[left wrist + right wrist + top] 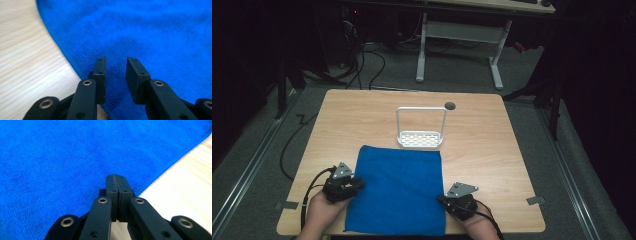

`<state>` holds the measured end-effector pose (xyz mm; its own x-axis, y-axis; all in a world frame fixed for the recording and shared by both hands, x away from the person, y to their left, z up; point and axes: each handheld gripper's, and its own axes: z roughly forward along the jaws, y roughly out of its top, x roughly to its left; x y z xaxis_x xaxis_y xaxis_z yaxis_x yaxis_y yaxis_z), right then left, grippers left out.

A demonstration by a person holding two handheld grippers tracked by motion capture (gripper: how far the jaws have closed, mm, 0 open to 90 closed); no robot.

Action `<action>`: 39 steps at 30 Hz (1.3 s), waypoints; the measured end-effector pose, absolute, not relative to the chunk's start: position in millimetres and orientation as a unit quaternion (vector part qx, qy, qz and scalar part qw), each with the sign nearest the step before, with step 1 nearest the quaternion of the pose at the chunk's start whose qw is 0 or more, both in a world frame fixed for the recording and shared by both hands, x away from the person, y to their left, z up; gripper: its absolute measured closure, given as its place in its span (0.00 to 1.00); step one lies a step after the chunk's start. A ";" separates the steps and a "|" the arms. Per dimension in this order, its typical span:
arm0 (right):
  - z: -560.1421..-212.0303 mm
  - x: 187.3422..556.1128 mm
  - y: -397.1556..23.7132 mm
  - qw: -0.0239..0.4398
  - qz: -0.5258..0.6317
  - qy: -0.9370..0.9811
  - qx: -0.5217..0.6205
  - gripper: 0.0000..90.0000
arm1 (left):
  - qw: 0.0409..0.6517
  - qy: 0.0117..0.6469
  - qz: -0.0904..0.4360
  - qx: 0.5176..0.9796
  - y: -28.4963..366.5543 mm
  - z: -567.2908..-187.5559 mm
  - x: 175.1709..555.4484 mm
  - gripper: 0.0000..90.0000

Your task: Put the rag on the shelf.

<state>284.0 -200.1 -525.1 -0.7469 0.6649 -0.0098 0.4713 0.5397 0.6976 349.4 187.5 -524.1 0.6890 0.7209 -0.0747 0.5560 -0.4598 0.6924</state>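
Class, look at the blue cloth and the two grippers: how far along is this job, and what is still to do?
Done: the blue cloth lies spread flat on the table, no fold in it. In hand: the left gripper stands open over the cloth's left edge, gripping nothing; the right gripper is shut at the right edge, no cloth visibly between its pads. Left: probably any folding or lifting; the white rack stands untouched behind.

No readable text, label, brand, number or sign stands on anything here.
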 end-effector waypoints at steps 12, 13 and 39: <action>-517.5 276.7 -226.2 0.151 0.367 0.846 0.355 1.00 | 0.359 0.336 0.101 0.865 161.0 -523.7 341.5 0.81; -516.6 279.7 -226.0 0.154 0.369 0.844 0.357 1.00 | 0.358 0.334 0.102 0.866 160.2 -523.5 340.3 0.81; -521.9 294.0 -254.9 0.162 0.329 0.839 0.403 1.00 | 0.371 0.298 0.102 0.874 125.9 -525.6 322.5 0.77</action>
